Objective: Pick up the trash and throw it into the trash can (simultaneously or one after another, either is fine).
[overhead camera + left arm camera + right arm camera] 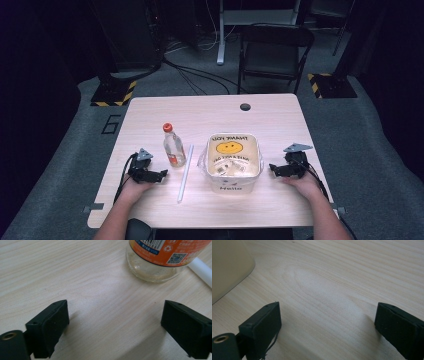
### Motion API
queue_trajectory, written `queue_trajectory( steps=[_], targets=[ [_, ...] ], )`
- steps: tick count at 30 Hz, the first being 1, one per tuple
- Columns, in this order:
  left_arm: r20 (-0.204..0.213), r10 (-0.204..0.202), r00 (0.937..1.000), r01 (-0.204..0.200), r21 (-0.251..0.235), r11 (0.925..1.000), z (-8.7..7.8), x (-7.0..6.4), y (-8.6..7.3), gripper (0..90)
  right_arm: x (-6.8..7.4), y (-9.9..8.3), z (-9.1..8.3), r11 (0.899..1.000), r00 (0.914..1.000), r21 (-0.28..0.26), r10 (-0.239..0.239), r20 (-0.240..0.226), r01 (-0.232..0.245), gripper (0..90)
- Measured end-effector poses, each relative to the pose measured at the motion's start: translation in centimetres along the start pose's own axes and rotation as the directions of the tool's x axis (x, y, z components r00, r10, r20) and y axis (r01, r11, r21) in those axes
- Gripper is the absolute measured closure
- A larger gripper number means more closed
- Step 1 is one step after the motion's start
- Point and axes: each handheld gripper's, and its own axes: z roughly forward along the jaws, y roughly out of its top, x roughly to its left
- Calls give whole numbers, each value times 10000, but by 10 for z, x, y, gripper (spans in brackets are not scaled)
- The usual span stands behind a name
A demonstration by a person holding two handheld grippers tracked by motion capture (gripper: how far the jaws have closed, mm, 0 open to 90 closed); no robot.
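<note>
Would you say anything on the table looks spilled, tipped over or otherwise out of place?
Nothing stands out. The bottle stands upright and capped, the white tube lies flat beside it, and the tub sits level.

Two black, blocky jaws of the right gripper (327,322) rose from the bottom corners, set wide apart with nothing between them. Beneath them lay a pale, light-grained wooden table (337,277). At the upper left edge, the rounded corner of a cream plastic container (229,265) rested on the wood, apart from the jaws.
</note>
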Motion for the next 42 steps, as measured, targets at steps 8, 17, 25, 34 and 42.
queue_trajectory(
  steps=[8,17,25,34,42],
  targets=[
    [-36,-26,10000,25,-166,9999,0,2,3,211,0,0,0,10000,10000,39,-24,-75,24,62],
    [-65,-714,9974,715,57,9974,-13,3,3,323,0,1,0,10000,10000,28,-24,-46,24,62],
    [369,-1148,9927,1168,-592,9914,-31,0,14,351,0,0,0,10000,10000,16,-3,-45,3,62],
    [761,-1050,9916,1111,-821,9904,-44,-9,35,373,0,1,1,10000,10000,13,-12,-21,12,62],
    [849,-377,9957,462,-1013,9938,-63,-15,62,412,0,1,1,10000,10000,11,-13,-22,13,62]
  ],
)
